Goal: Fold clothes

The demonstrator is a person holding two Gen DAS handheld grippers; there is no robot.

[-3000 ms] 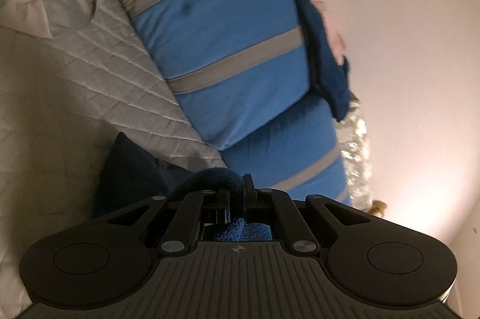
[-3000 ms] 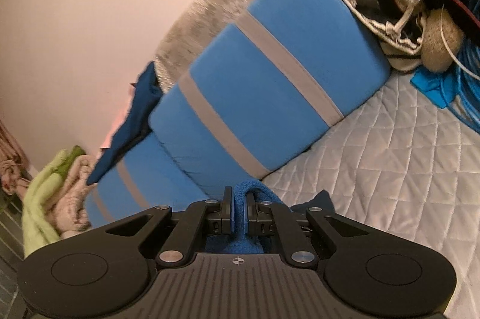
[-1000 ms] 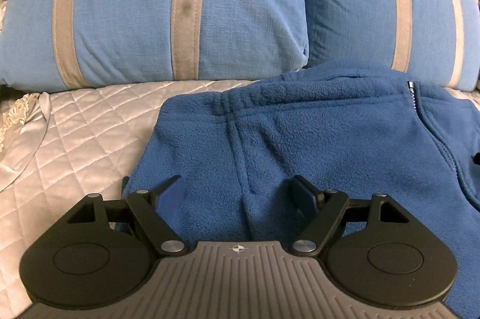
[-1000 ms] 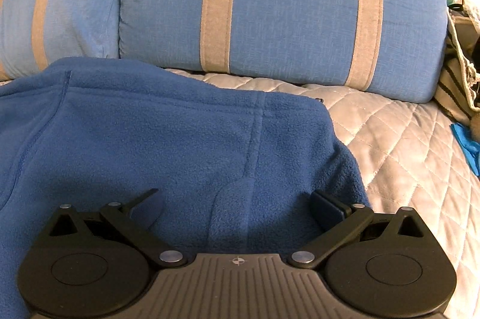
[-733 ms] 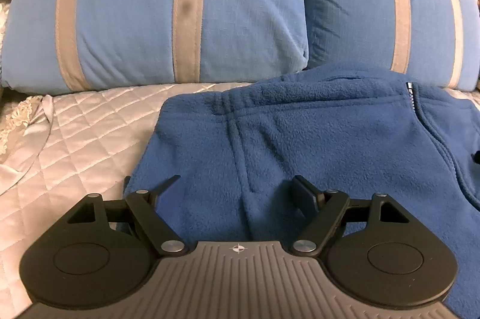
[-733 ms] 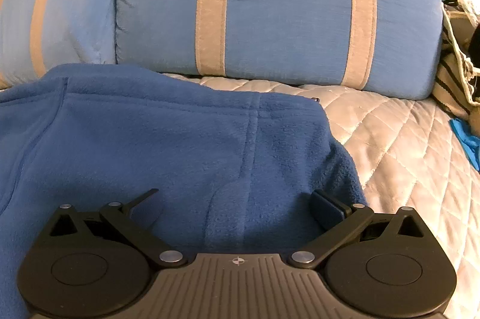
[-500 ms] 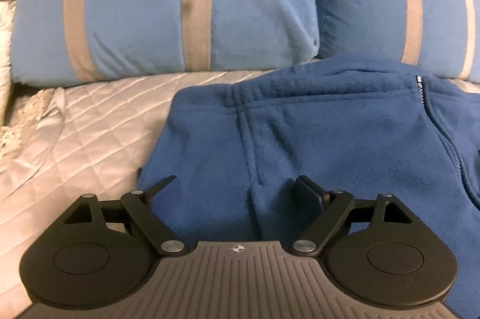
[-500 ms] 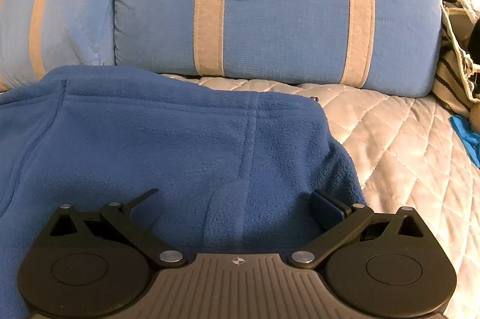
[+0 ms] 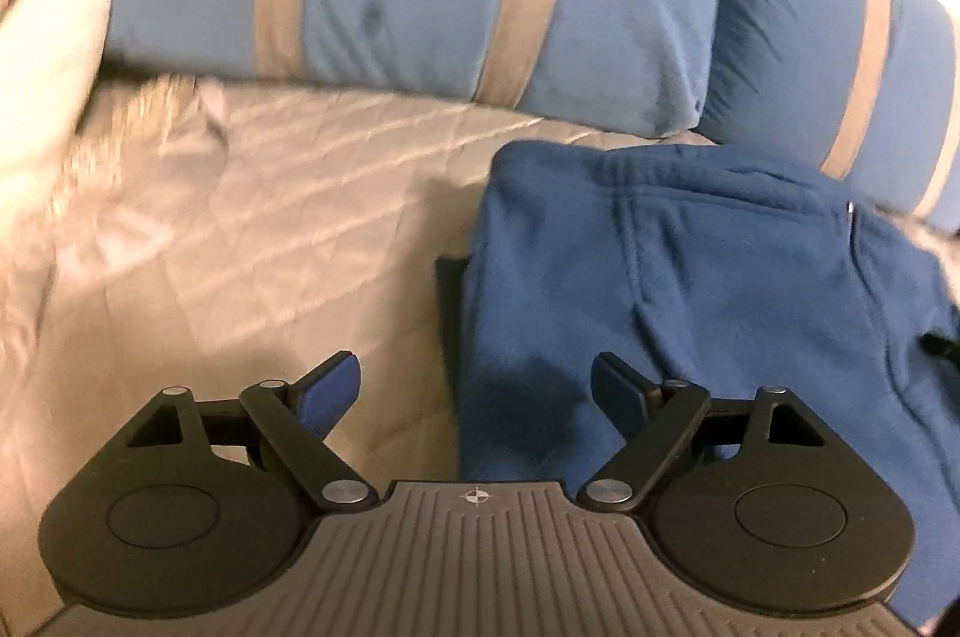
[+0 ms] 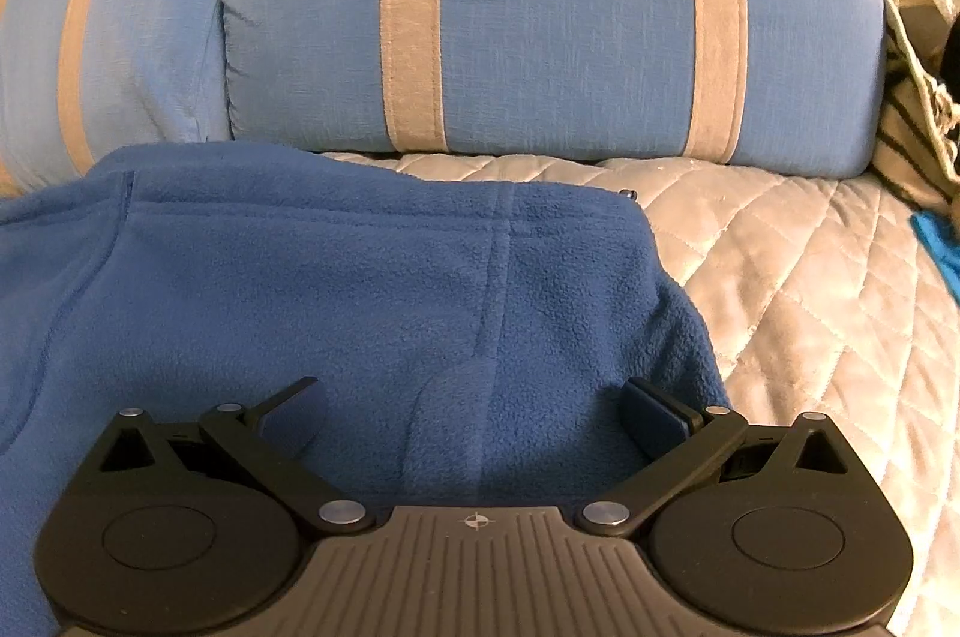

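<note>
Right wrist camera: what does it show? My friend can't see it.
The open right gripper hovers over a blue fleece jacket lying on a quilted bedspread. Behind it are blue pillows with tan stripes.

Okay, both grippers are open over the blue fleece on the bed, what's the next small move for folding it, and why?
Probably bring the left gripper rightward and close it on the left edge of the blue fleece jacket. Its jaws are spread, straddling that edge, partly over the bare grey quilted bedspread. The right gripper, also open, already sits over fleece, so it could pinch next.
</note>
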